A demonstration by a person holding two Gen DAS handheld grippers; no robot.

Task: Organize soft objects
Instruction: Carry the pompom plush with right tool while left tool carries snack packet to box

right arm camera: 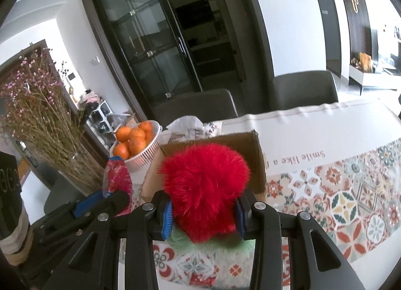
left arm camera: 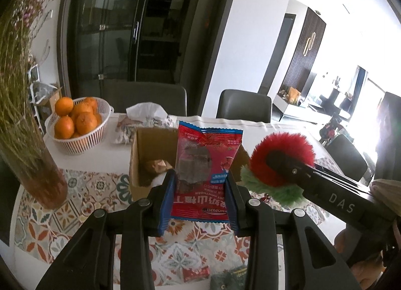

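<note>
Cardboard box (left arm camera: 155, 154) on the patterned tablecloth (left arm camera: 75, 209) looks like the collecting place, and both tools arrive loaded just in front of it. The left gripper (left arm camera: 199, 189) is clamped on the red snack packet (left arm camera: 205, 164), blue pads pressing its two long edges, packet lifted off the cloth in front of the box opening. The right gripper (right arm camera: 204, 217) is clamped on the red and green fluffy toy (right arm camera: 204, 184), held just before the box's near wall. To do this step well, I judge each load should be carried over the rim and lowered inside before the jaws part, one tool at a time so they do not crowd each other; something brown already lies in the box, so aim beside it. The packet's long axis runs along the fingers, its crimped top edge pointing away toward the box, print upside down to the left wrist view. The toy is roundish, red end forward, green fringe nearest the tool.
</note>
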